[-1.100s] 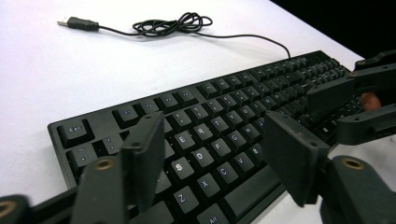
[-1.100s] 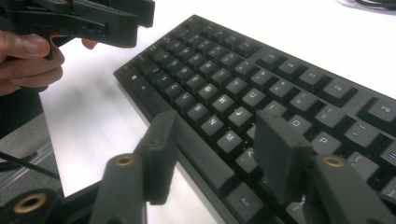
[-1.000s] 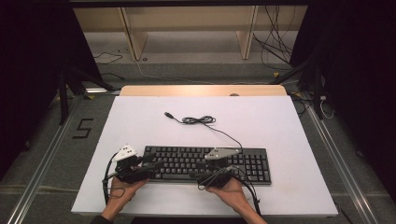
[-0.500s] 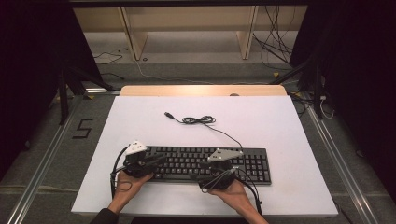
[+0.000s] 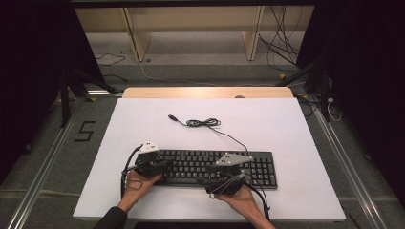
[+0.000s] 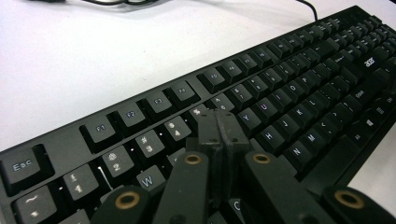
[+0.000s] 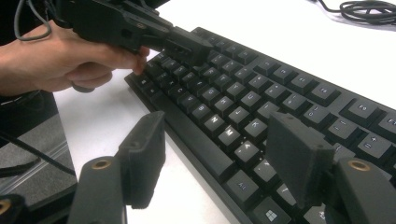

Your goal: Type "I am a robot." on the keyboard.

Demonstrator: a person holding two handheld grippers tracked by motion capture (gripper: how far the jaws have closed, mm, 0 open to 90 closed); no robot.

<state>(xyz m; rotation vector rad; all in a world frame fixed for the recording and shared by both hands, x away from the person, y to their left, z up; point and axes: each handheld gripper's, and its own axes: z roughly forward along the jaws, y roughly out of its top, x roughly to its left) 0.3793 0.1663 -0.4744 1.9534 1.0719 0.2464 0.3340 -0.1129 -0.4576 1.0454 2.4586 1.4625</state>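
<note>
A black keyboard (image 5: 215, 168) lies near the front of the white table (image 5: 267, 124). Its cable (image 5: 203, 123) runs back to a loose coil, with the plug (image 5: 171, 116) lying free. My left gripper (image 5: 167, 162) is over the keyboard's left part. In the left gripper view its jaws (image 6: 219, 128) are shut together with nothing between them, the tips just above the number and letter keys (image 6: 289, 88). My right gripper (image 5: 216, 180) is at the keyboard's front edge near the middle. Its jaws (image 7: 219, 154) stand wide open over the bottom key rows (image 7: 261, 88). The left gripper (image 7: 187, 46) and its hand show beyond.
A bare wooden strip (image 5: 205, 92) borders the table's far edge, with shelving legs and floor cables behind it. Metal rails (image 5: 43, 162) run along both sides of the table. White table surface lies open behind and to the right of the keyboard.
My left gripper has moved right and slightly forward, from the keyboard's left end onto its left keys. The right gripper has shifted a little to the right. The keyboard has stayed put.
</note>
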